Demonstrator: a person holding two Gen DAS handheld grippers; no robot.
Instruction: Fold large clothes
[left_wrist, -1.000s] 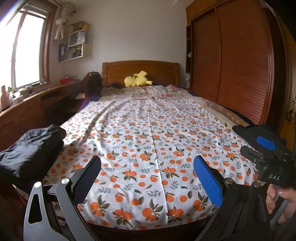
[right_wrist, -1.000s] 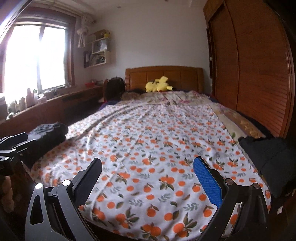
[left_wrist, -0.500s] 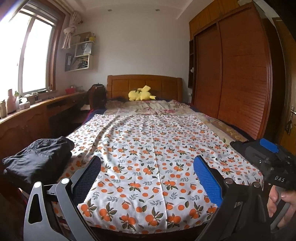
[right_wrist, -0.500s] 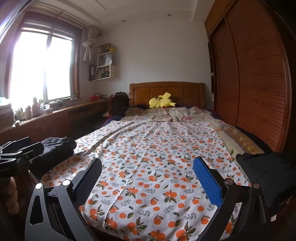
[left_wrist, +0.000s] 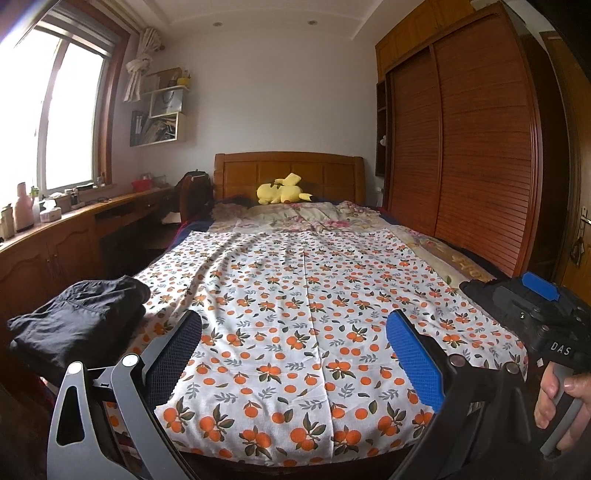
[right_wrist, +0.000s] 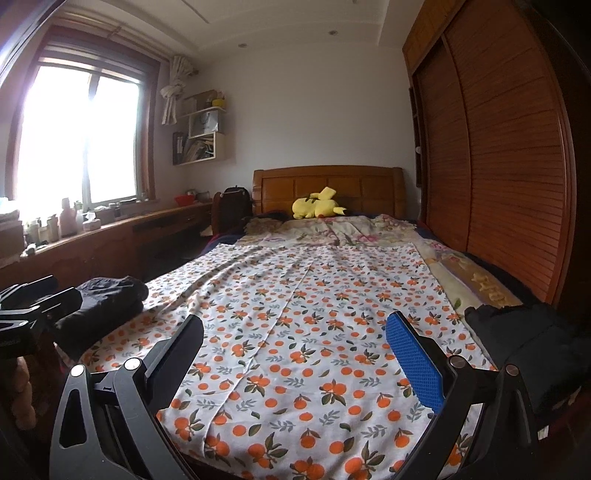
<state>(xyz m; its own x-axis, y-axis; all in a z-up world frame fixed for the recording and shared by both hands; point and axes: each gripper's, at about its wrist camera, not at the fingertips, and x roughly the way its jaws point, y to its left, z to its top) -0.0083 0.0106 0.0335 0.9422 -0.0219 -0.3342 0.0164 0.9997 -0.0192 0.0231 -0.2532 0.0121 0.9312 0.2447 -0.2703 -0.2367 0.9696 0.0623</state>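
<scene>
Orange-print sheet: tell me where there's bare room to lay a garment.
The orange-print sheet is bare across its middle, between the folded black clothes at its left edge and the dark pile at its right. The far end is crowded by the floral quilt and yellow plush.

Sheet (left_wrist: 295, 314) lies spread on the bed (left_wrist: 288, 173), directly ahead of and below both claws. Left claw (left_wrist: 291, 354), fingers apart, hangs above the sheet's near edge; right claw (right_wrist: 293, 354), likewise apart, above the same edge. Folded garment (left_wrist: 74, 321) sits on the near corner to the left of the left claw, touching the sheet. Second garment (right_wrist: 524, 332) on the near corner to the right of the right claw. Quilt (left_wrist: 303, 218) beyond the sheet; plush (left_wrist: 282, 190) behind it, against the headboard. Wardrobe (left_wrist: 480, 155) far right. Counter (left_wrist: 74, 221) far left, under the window (left_wrist: 48, 122); shelves (left_wrist: 162, 110) beyond it.
</scene>
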